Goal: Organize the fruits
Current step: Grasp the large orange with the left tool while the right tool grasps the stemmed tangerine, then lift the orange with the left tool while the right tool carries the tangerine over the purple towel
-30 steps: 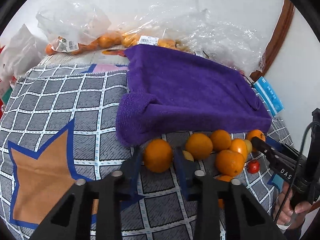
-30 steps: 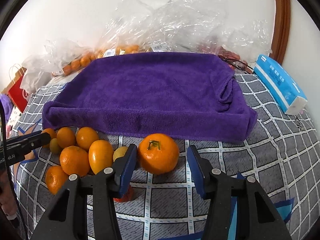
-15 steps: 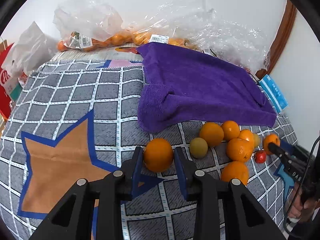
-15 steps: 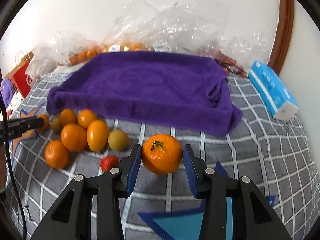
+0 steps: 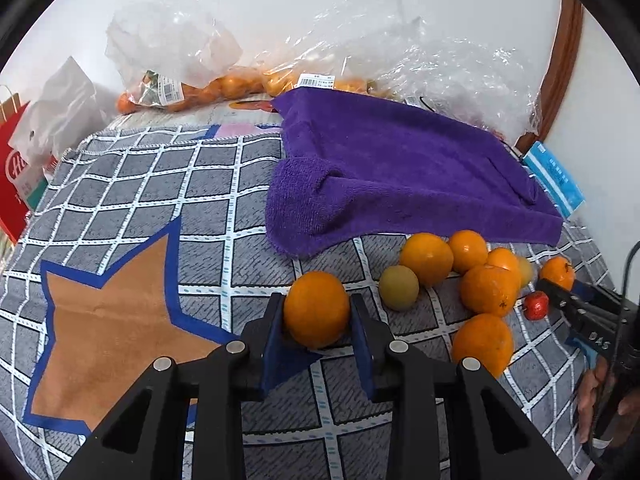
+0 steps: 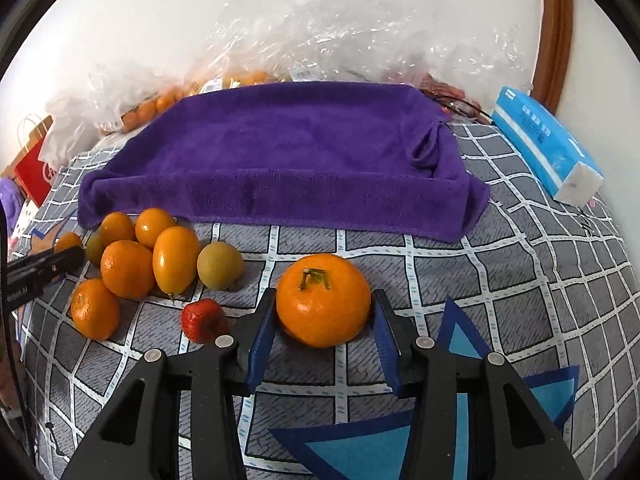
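My left gripper point(image 5: 316, 305) is shut on a smooth orange point(image 5: 316, 314), held left of the fruit pile point(image 5: 488, 288) over the checked cloth. In the right wrist view a tangerine point(image 6: 323, 306) with a green stem sits on the cloth between the blue pads of my right gripper point(image 6: 325, 307). Its jaws are opening, and a thin gap shows at the right pad. The pile holds several oranges point(image 6: 128, 268), a yellow-green fruit point(image 6: 220, 266) and a small red fruit point(image 6: 202, 320). A purple towel point(image 6: 280, 152) lies spread behind them.
Clear plastic bags of oranges point(image 5: 224, 88) line the wall behind the towel. A blue tissue pack point(image 6: 544, 148) lies at the right edge, and a red paper bag point(image 5: 16, 168) stands at far left. The checked cloth point(image 5: 120, 184) has an orange star patch.
The left gripper carried its orange back and left, away from the pile. The right gripper closed on the tangerine, drew it back from the towel, then eased its jaws apart.
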